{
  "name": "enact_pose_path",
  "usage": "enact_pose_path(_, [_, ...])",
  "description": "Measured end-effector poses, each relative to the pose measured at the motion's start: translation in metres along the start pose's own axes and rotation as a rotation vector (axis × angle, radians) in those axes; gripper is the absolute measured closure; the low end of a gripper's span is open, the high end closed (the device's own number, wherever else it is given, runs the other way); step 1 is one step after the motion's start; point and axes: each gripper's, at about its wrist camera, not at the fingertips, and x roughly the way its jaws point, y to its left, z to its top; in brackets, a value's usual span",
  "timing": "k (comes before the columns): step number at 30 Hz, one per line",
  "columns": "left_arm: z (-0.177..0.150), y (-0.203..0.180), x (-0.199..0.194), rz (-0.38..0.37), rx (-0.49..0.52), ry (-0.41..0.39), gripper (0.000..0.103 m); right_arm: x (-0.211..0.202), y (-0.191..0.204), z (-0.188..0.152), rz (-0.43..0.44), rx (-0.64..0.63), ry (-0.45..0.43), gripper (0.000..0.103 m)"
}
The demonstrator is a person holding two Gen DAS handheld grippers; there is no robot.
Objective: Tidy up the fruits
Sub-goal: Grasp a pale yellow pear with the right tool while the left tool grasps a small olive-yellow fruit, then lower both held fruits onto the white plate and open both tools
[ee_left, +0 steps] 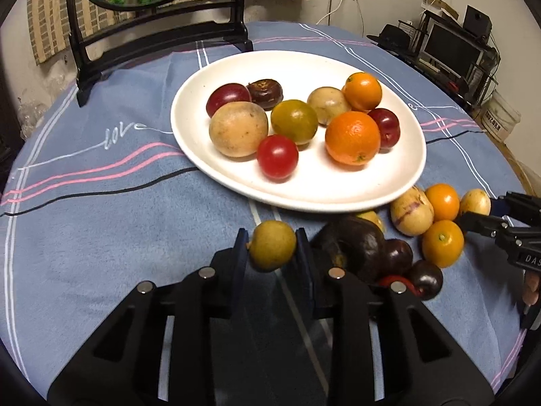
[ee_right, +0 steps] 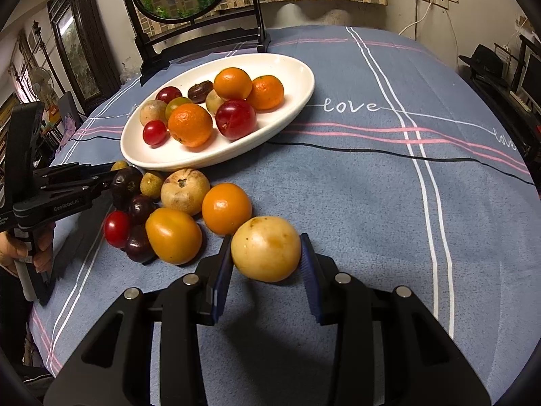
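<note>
A white oval plate (ee_left: 399,176) (ee_right: 290,115) holds several fruits: oranges, red plums, a cherry tomato, yellow passion fruits. My left gripper (ee_left: 272,247) is shut on a small yellow-green fruit (ee_left: 272,245), held just short of the plate's near rim. My right gripper (ee_right: 266,260) is shut on a large yellow passion fruit (ee_right: 265,247) just above the cloth. A pile of loose fruits lies in front of the plate: oranges (ee_right: 226,208), dark plums (ee_right: 139,243), a cherry tomato (ee_right: 116,228), a pale melon-like fruit (ee_right: 184,190).
The round table has a blue striped cloth (ee_right: 389,203). A black-framed round mirror stand (ee_left: 159,44) (ee_right: 199,34) stands behind the plate. The right gripper shows at the right edge of the left wrist view (ee_left: 473,213). Shelves and clutter stand beyond the table.
</note>
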Motion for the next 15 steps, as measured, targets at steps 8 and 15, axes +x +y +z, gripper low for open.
enact_pose_path(8, [0.001, -0.011, -0.043, 0.011, 0.016, -0.071, 0.074, -0.017, 0.010, 0.006, -0.015, -0.032, -0.032, 0.065])
enact_pose_path(15, [0.017, -0.015, -0.071, -0.017, -0.011, -0.133, 0.074, -0.029, 0.019, 0.025, -0.034, -0.069, -0.084, 0.065])
